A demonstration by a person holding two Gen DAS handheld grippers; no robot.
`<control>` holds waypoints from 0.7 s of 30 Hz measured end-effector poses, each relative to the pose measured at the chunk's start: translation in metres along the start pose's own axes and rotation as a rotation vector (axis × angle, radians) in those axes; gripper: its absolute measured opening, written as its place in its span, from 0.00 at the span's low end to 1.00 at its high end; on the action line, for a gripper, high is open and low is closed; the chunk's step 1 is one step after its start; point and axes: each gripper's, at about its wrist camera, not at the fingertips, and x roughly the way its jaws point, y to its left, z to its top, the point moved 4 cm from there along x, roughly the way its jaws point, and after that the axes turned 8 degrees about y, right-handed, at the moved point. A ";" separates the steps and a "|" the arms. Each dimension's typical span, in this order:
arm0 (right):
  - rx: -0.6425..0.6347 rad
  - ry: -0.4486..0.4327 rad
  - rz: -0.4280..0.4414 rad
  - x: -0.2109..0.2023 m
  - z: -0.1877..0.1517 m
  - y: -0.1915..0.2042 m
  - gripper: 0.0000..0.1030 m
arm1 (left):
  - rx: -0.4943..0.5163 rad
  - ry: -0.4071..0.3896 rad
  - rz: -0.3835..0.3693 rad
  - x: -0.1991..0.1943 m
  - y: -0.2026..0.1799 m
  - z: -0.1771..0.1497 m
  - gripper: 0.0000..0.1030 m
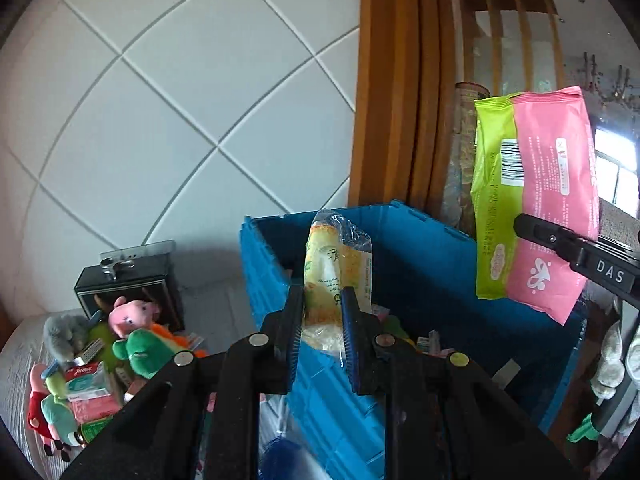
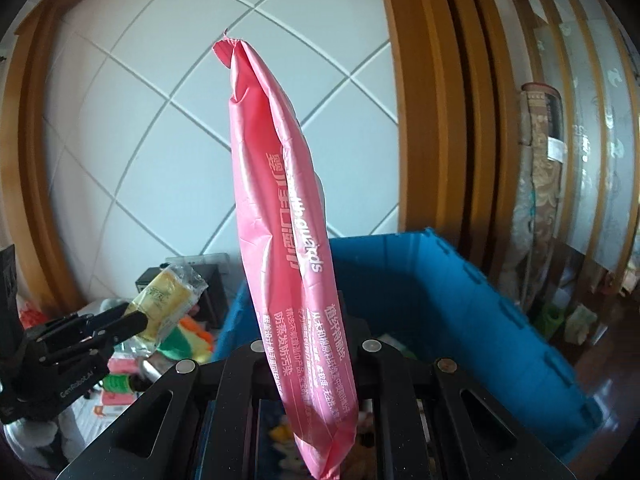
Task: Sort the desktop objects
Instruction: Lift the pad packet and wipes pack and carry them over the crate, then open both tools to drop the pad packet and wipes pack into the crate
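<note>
My left gripper (image 1: pixel 322 304) is shut on a yellow snack in a clear wrapper (image 1: pixel 336 264) and holds it upright over the near wall of the blue crate (image 1: pixel 420 248). It also shows at the left of the right wrist view (image 2: pixel 168 304). My right gripper (image 2: pixel 310 336) is shut on a pink and green wipes pack (image 2: pixel 280 216), held upright above the crate (image 2: pixel 460 300). The pack also shows in the left wrist view (image 1: pixel 536 200), high at the right over the crate.
A pile of plush toys (image 1: pixel 132 332) and small boxes (image 1: pixel 86 380) lies on the table left of the crate, before a black box (image 1: pixel 128 284). Several small items lie inside the crate. A tiled wall and a wooden door frame (image 1: pixel 396 80) stand behind.
</note>
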 end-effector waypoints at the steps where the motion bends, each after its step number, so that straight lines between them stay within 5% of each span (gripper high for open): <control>1: -0.001 0.013 -0.002 0.004 0.004 -0.013 0.13 | 0.010 0.004 -0.005 0.004 -0.011 0.007 0.18; 9: -0.047 0.181 -0.015 0.052 0.012 -0.088 0.13 | 0.086 0.125 0.015 0.064 -0.076 0.042 0.18; 21: 0.018 0.358 0.006 0.163 0.019 -0.140 0.13 | -0.066 0.391 0.083 0.203 -0.087 0.062 0.18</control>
